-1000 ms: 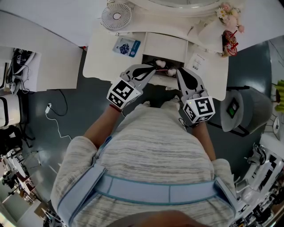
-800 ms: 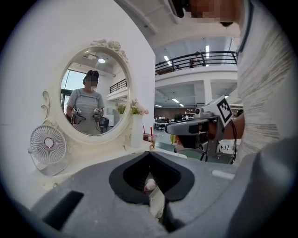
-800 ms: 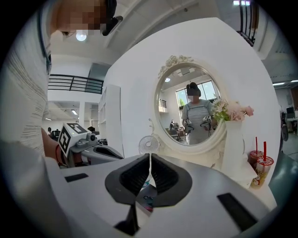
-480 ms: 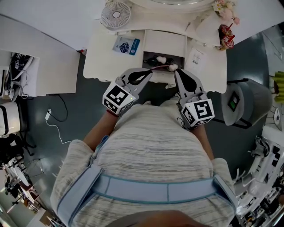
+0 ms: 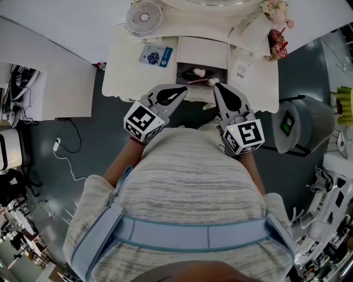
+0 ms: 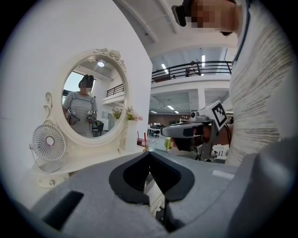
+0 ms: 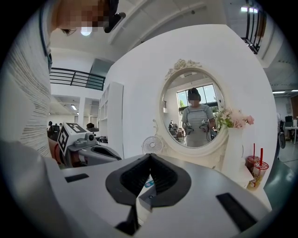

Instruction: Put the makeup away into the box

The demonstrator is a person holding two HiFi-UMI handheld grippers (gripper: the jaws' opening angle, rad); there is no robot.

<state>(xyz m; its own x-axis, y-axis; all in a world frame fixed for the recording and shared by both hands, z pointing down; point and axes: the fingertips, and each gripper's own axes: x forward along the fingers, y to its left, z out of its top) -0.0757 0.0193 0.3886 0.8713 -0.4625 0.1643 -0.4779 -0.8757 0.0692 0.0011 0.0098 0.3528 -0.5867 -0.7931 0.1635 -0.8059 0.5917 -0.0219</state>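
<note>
At the front edge of a white desk (image 5: pixel 124 74), both tongs side by side, pointing toward it. Left tongs (image 5: pixel 185 91): clenched, tips together, nothing between them. Right tongs (image 5: pixel 216 88): likewise clenched and empty.

In the middle of the desk, a dark open box (image 5: pixel 180 74). Holds the makeup pieces (image 5: pixel 197 72), among them a pale rounded one. Along the box's front edge, between the two sets of tips, a thin pink stick (image 5: pixel 198 82) with a pale end; cannot tell whether it touches either of the tongs.

Left of the box, a blue card (image 5: pixel 156 56) flat on the bare top; right of it, a white paper tag (image 5: pixel 241 70). At the back left, a small round fan (image 5: pixel 144 18); at the back right, pale flowers (image 5: pixel 274 9) and a red cup (image 5: pixel 277 44). Behind these, an oval mirror (image 6: pixel 93 104) in an ornate white frame, against a white wall.

Around the desk, dark grey floor (image 5: pixel 88 126), with a white cable and plug (image 5: pixel 57 146) at the left and a grey round bin (image 5: pixel 300 124) at the right. Farther off, a tall hall with a railed balcony (image 6: pixel 191 72) and ceiling lights.
</note>
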